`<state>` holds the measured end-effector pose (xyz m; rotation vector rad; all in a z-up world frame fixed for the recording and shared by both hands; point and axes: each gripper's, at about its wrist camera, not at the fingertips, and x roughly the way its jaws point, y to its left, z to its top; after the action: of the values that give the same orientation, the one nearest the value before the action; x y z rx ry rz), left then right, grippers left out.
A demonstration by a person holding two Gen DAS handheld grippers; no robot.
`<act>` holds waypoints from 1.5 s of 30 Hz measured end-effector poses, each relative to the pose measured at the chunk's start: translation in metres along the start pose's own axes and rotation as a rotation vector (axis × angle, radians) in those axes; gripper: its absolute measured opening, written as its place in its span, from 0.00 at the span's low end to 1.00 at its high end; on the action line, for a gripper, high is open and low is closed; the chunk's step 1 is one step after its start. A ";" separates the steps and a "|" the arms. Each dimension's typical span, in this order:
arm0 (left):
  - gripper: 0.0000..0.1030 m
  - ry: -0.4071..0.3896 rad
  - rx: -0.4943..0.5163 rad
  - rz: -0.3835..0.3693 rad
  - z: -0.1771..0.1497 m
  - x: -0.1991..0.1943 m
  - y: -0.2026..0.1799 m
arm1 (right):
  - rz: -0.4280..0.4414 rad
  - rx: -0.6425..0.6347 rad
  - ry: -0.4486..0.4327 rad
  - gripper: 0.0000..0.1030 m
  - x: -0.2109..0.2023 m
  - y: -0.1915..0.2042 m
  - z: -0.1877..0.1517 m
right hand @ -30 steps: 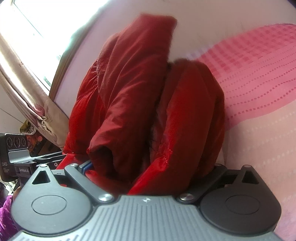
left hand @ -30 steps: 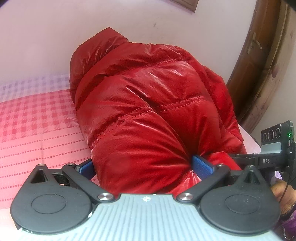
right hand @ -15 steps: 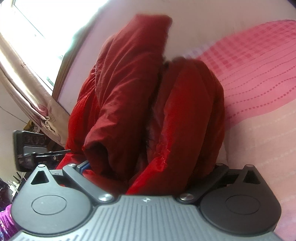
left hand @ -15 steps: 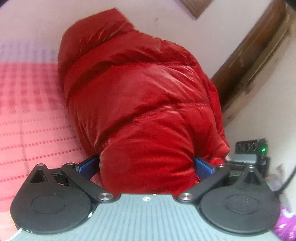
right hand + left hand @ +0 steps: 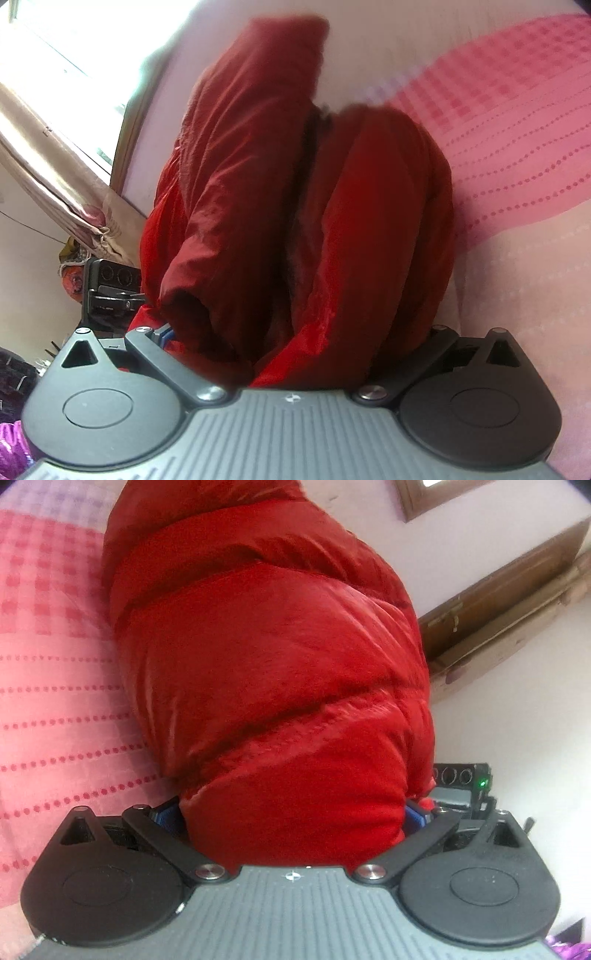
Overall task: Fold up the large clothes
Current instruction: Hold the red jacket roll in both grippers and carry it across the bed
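Jacket (image 5: 273, 672): red, puffy, bunched over pink bedsheet (image 5: 55, 701).
Left gripper (image 5: 291, 816): clamped on jacket.
Right gripper (image 5: 295, 339): clamped on jacket folds.

shiny red puffer jacket (image 5: 273, 672) bunched, held upright.

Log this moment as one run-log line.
stage: mid-fold | left gripper: shut on red puffer jacket | right gripper: shut on red puffer jacket | surface: pink bedsheet
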<state>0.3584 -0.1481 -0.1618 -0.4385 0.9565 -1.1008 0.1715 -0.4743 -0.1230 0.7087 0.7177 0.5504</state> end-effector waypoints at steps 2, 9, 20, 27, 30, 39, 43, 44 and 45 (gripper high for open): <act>1.00 -0.034 0.054 0.052 -0.005 0.001 -0.014 | 0.002 -0.022 -0.011 1.00 0.002 0.001 0.000; 1.00 -0.134 0.160 0.224 -0.025 0.002 -0.057 | -0.074 -0.178 -0.099 0.86 -0.002 0.032 -0.016; 0.99 -0.204 0.207 0.321 -0.050 -0.026 -0.085 | -0.092 -0.245 -0.165 0.76 -0.002 0.061 -0.037; 0.99 -0.221 0.192 0.371 -0.054 -0.028 -0.086 | -0.061 -0.248 -0.161 0.76 0.008 0.076 -0.047; 0.99 -0.228 0.191 0.391 -0.056 -0.034 -0.087 | -0.044 -0.251 -0.155 0.76 0.016 0.086 -0.052; 0.99 -0.265 0.161 0.450 -0.065 -0.056 -0.089 | -0.004 -0.268 -0.124 0.76 0.044 0.115 -0.059; 0.99 -0.288 0.147 0.471 -0.069 -0.070 -0.087 | 0.011 -0.281 -0.106 0.76 0.058 0.131 -0.062; 0.99 -0.295 0.144 0.477 -0.069 -0.075 -0.087 | 0.016 -0.286 -0.101 0.76 0.061 0.135 -0.063; 0.99 -0.301 0.143 0.483 -0.070 -0.078 -0.087 | 0.021 -0.289 -0.097 0.76 0.065 0.140 -0.063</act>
<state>0.2431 -0.1052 -0.1037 -0.2283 0.6637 -0.6359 0.1364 -0.3168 -0.0800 0.4701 0.5268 0.6202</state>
